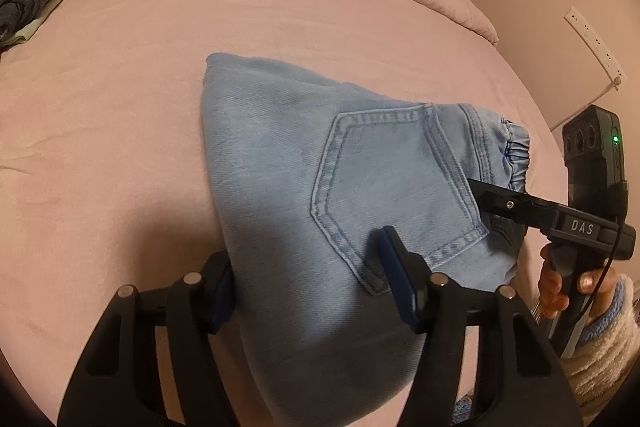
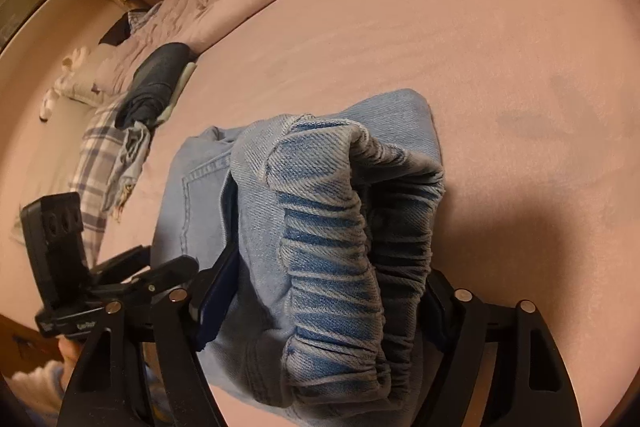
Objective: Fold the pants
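Denim pants, folded bundle on bed: soft, floppy, moderately heavy. Left tongs straddle folded edge, right tongs straddle elastic waistband; firm clamping — cannot tell. You grip thick layers at frame centre.

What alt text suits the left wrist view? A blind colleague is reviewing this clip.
Folded light-blue jeans lie on a pink bedsheet, back pocket up, between the left gripper's fingers. The right gripper meets the elastic waistband from the right.

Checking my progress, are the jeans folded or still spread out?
Folded. The jeans lie as a compact stacked bundle on the bed, back pocket on top, waistband doubled at one end.
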Demonstrator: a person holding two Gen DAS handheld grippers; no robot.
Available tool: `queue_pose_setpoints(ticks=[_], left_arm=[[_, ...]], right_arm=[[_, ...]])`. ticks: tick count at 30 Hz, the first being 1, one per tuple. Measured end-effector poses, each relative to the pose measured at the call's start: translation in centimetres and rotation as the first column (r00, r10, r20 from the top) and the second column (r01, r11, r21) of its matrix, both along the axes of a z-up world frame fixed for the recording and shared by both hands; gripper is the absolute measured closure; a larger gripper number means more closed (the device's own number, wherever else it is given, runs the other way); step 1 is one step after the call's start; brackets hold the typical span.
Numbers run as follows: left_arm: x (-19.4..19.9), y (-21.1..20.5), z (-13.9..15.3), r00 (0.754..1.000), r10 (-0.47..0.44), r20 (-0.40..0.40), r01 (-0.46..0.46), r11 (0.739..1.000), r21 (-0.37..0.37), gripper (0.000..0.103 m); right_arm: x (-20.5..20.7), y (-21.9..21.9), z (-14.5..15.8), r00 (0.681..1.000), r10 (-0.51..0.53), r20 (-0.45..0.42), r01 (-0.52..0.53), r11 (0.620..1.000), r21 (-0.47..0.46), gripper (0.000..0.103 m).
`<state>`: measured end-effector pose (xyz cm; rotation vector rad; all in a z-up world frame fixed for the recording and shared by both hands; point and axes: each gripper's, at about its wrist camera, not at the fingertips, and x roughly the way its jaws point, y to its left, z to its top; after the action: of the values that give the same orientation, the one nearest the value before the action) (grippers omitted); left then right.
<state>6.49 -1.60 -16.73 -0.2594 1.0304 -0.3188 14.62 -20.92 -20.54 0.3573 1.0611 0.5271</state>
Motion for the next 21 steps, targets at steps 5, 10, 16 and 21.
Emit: queue_pose_setpoints(ticks=[5, 10, 16, 21], left_arm=[[-0.4, 0.1, 0.4, 1.0, 0.018, 0.016, -0.018, 1.0, 0.001, 0.054], [-0.9, 0.2, 1.1, 0.999, 0.034, 0.041, -0.034, 0.999, -0.014, 0.061], [-2.0, 0.1, 2.5, 0.995, 0.039, 0.089, -0.04, 0.999, 0.012, 0.063], [-2.9, 1.3, 3.4, 0.992, 0.068, 0.111, -0.069, 0.998, 0.002, 0.063]], right_arm=[[-0.8, -0.2, 0.6, 0.998, -0.054, 0.032, 0.054, 0.998, -0.011, 0.039], [-1.9, 0.6, 2.0, 0.992, -0.063, 0.105, 0.069, 0.996, -0.054, 0.05], [-3.0, 1.4, 3.7, 0.983, -0.054, 0.177, 0.067, 0.996, -0.066, 0.055], [-3.8, 2.5, 5.2, 0.97, -0.033, 0.239, 0.055, 0.995, -0.084, 0.055]])
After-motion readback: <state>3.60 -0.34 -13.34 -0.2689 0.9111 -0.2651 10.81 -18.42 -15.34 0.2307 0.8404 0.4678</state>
